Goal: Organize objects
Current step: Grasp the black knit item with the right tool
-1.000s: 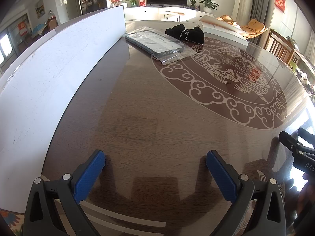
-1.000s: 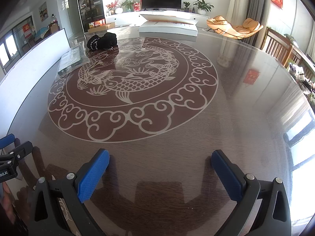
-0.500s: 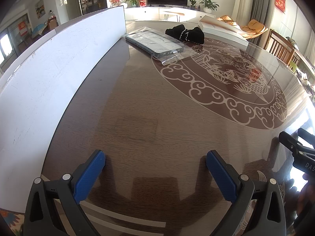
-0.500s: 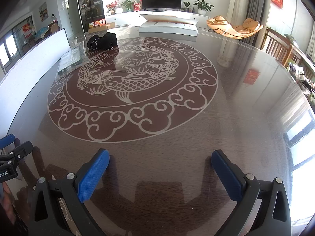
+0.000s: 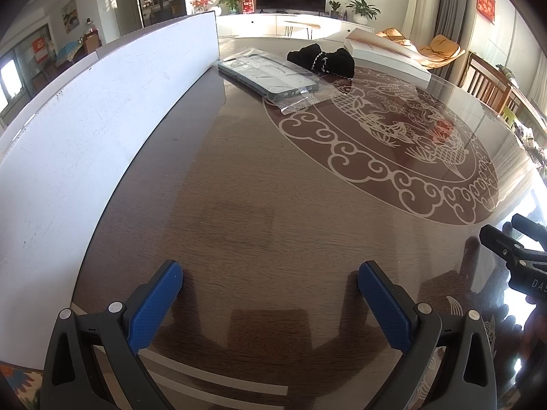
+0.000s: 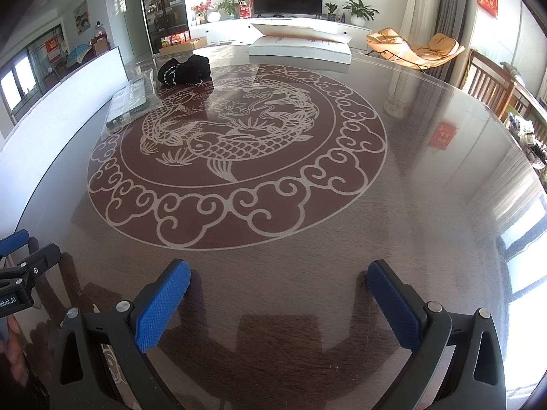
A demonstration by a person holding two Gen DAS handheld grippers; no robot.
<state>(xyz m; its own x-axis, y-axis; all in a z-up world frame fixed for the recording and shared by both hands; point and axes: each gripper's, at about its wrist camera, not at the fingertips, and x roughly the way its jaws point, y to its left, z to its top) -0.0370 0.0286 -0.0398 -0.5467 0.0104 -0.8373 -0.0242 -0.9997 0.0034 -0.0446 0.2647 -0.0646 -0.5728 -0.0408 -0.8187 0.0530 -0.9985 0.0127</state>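
Both the left gripper (image 5: 270,282) and right gripper (image 6: 278,282) hang spread and empty. At eleven o'clock, the bagged case (image 5: 270,78) lies beside the black pouch (image 5: 321,59) (probably light, slippery plastic); pinch its stiff edge.

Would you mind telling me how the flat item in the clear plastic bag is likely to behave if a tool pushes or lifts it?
The bagged item lies flat on the glossy table, so a push would probably slide it easily. Its loose clear wrapper sticks out past the near end and looks slippery; gripping only that would likely let the item sag or slip. The grey item itself seems fairly stiff.
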